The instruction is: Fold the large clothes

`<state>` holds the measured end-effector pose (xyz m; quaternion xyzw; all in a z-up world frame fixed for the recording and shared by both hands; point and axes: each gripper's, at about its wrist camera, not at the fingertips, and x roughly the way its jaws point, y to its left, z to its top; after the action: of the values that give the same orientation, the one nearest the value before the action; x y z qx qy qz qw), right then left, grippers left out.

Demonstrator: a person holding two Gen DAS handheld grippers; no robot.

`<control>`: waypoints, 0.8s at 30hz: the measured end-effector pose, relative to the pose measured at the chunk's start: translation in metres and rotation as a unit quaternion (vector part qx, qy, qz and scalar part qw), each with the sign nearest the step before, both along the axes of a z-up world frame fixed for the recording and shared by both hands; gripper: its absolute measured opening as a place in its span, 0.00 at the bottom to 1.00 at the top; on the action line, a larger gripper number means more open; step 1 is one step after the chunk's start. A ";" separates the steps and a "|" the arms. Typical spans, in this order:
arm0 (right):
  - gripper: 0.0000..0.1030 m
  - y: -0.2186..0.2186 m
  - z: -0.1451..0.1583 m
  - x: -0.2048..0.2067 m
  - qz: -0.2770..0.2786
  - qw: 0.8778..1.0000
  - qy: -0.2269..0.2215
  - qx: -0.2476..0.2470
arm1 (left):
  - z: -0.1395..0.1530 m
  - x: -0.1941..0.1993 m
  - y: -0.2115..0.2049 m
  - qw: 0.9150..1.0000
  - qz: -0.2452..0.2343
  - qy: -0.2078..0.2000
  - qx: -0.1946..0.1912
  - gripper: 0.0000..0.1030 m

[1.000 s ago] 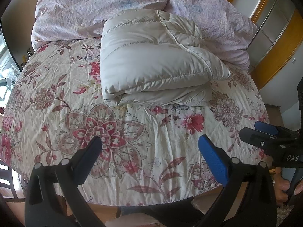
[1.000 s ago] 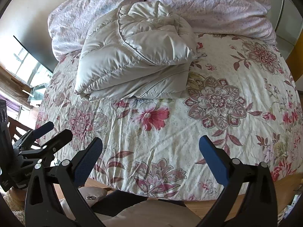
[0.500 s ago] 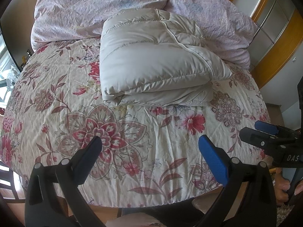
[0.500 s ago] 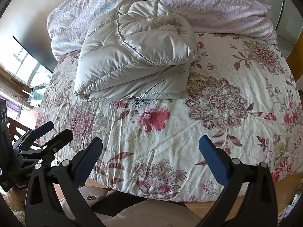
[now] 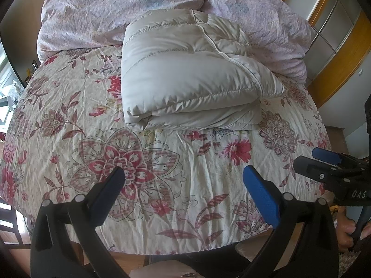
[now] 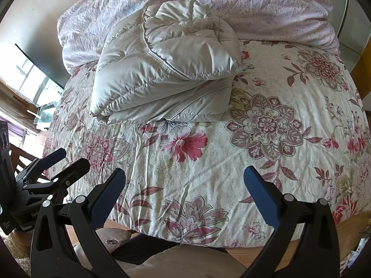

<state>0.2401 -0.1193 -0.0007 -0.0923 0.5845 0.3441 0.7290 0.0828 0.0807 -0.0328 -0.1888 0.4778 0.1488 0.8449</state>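
A pale grey puffy down jacket (image 5: 190,76) lies folded into a thick bundle on the floral bedspread (image 5: 162,173), near the pillows. It also shows in the right wrist view (image 6: 162,74). My left gripper (image 5: 183,185) is open and empty, held above the near part of the bed, well short of the jacket. My right gripper (image 6: 184,185) is open and empty, also back from the jacket near the bed's front edge. Each gripper shows in the other's view: the right one (image 5: 324,164), the left one (image 6: 62,162).
Pale pink crumpled pillows or duvet (image 5: 120,9) lie behind the jacket at the head of the bed. A wooden wardrobe (image 5: 343,41) stands to the right. A window (image 6: 30,85) is at the left. The bed's wooden front edge (image 6: 301,243) is just below the grippers.
Both grippers have drifted very slightly; the jacket sits a touch lower in both views. The jacket itself has not moved on the bed and both grippers stay open.
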 end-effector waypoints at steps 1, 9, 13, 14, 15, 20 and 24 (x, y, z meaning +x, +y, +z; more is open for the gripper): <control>0.99 0.000 0.000 0.000 0.000 1.000 0.000 0.000 | 0.000 0.000 0.000 1.000 0.000 0.000 0.000 0.98; 0.99 0.000 -0.001 0.001 0.000 1.000 0.000 0.000 | 0.000 0.000 0.000 1.000 0.000 0.000 0.000 0.98; 0.99 0.000 0.000 0.002 0.001 1.000 0.000 0.000 | -0.001 0.000 0.000 1.000 -0.001 0.001 0.001 0.98; 0.99 0.000 -0.001 0.002 0.001 1.000 0.000 0.000 | -0.002 -0.001 0.001 1.000 -0.001 0.001 0.001 0.98; 0.99 0.000 -0.001 0.002 0.002 1.000 -0.001 0.000 | -0.002 0.000 0.001 1.000 -0.001 0.001 0.000 0.98; 0.99 0.000 -0.001 0.002 0.002 1.000 -0.001 0.000 | -0.001 0.000 0.000 1.000 0.000 0.001 0.000 0.98; 0.99 0.000 0.000 0.002 0.002 1.000 0.000 0.000 | -0.001 0.001 0.001 1.000 0.000 0.002 0.000 0.98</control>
<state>0.2420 -0.1192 -0.0011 -0.0935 0.5841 0.3455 0.7285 0.0835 0.0819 -0.0343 -0.1887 0.4796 0.1490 0.8439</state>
